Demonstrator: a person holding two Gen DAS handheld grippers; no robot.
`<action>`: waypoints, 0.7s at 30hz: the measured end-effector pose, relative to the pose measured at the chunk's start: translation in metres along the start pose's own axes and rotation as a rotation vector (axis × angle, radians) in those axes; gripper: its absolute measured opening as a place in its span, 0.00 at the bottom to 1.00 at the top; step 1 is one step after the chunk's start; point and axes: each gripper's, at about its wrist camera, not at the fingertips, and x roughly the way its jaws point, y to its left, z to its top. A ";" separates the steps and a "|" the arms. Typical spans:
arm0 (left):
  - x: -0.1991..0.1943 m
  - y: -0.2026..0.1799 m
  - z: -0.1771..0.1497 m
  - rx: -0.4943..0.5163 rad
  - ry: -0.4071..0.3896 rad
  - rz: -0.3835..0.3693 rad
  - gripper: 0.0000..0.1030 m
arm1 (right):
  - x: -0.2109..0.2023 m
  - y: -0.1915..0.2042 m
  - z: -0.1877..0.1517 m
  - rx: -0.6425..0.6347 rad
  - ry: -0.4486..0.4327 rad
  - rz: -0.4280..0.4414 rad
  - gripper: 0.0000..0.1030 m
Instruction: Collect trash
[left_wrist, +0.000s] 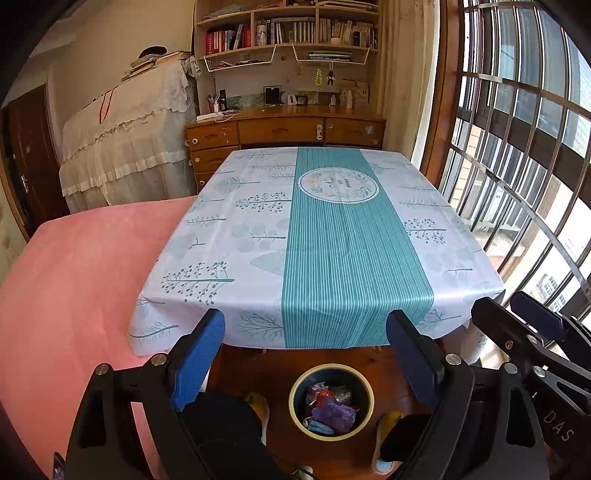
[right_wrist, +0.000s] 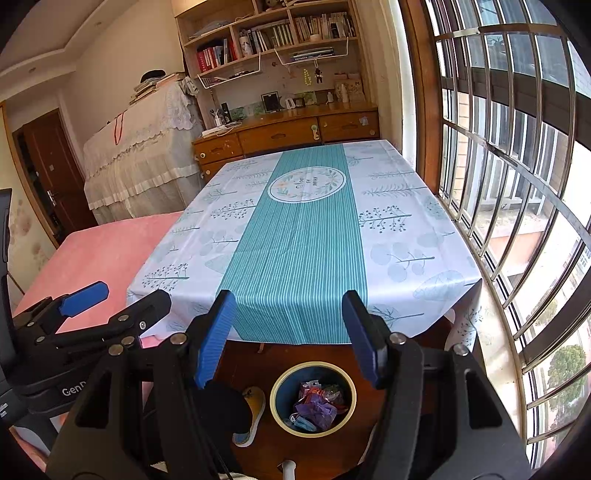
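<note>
Both tools parked side by side at the near edge of the counter (left_wrist: 258, 236). Left tool (left_wrist: 306, 325): jaws wide apart, nothing between them. Right tool (right_wrist: 290, 306): same, gapped and gripping nothing. Trash (left_wrist: 330, 408), crumpled wrappers plus a blue face mask, sits in the round bin (left_wrist: 295, 391) on the floor, below and between the fingers of each tool.

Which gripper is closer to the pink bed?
Left. The left gripper hangs right by the pink bed; the right gripper is on the left gripper's far side, toward the barred window.
</note>
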 end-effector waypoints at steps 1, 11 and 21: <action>0.000 0.000 0.000 -0.001 0.001 -0.002 0.88 | 0.000 0.000 0.000 0.001 0.001 0.000 0.56; 0.001 0.006 0.000 0.009 0.009 -0.005 0.88 | 0.001 -0.001 0.000 0.001 0.002 0.001 0.56; 0.002 0.011 0.000 0.012 0.009 -0.009 0.88 | 0.001 -0.001 0.000 -0.001 0.000 0.000 0.56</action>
